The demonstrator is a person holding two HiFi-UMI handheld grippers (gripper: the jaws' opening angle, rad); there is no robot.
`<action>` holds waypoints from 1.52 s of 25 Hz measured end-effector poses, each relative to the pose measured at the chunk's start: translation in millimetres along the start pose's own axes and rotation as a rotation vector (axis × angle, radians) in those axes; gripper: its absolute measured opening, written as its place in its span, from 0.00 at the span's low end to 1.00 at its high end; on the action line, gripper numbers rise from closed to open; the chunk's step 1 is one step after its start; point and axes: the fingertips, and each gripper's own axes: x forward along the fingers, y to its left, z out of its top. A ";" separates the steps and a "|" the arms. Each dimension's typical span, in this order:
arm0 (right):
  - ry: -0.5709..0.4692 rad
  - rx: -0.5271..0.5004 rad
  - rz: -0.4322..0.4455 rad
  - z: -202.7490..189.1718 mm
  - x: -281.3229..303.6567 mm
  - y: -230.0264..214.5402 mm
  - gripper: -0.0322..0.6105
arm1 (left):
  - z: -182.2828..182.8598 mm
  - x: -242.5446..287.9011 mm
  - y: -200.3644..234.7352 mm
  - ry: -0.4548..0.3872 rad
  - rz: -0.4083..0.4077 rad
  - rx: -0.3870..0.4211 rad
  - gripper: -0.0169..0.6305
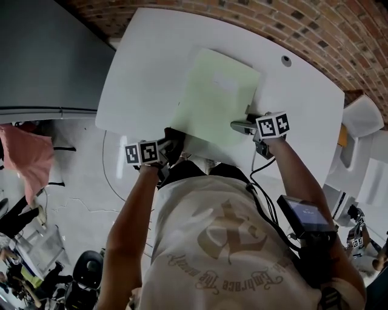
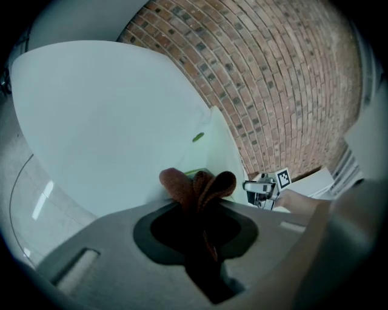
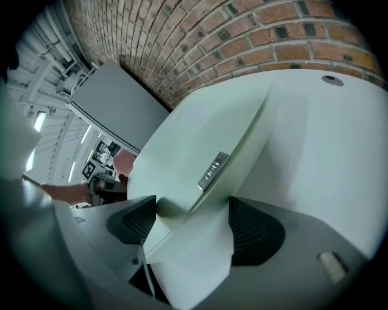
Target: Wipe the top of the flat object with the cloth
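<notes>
A pale green flat object (image 1: 215,100) lies on the white table (image 1: 145,66); a small label (image 3: 213,171) sits on its top. My left gripper (image 1: 167,151) is at its near left corner, shut on a bunched brown cloth (image 2: 197,187) that touches the flat object (image 2: 215,142) there. My right gripper (image 1: 242,126) is at the near right edge. In the right gripper view the jaws stand on either side of the flat object (image 3: 206,139), closed on its edge. The right gripper (image 2: 257,186) also shows in the left gripper view.
A brick wall (image 1: 291,18) runs behind the table. A grey panel (image 1: 42,60) stands at the left, white chairs (image 1: 361,115) at the right. A round cable hole (image 1: 286,60) sits in the table's far right. A pink cloth (image 1: 27,157) hangs low left.
</notes>
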 end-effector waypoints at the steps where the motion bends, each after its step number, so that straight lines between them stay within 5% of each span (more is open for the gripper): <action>1: 0.003 0.003 -0.002 0.0 0.1 0.2 0.65 | 2.3 -2.1 2.6 0.000 0.001 0.004 0.14; 14: 0.023 0.039 -0.030 -2.5 0.2 -1.5 0.65 | 42.5 -50.3 21.3 -0.056 0.026 0.091 0.14; 19: 0.027 0.051 -0.030 -2.2 -0.6 -2.1 0.65 | 48.6 -37.9 8.5 0.068 -0.050 0.157 0.14; 28: 0.038 0.066 -0.055 -1.2 0.2 -1.5 0.63 | 51.4 -12.3 7.5 0.178 -0.140 0.127 0.14; 38: 0.051 0.082 -0.077 -2.3 0.0 0.3 0.62 | 73.5 7.1 7.3 0.279 -0.134 0.262 0.14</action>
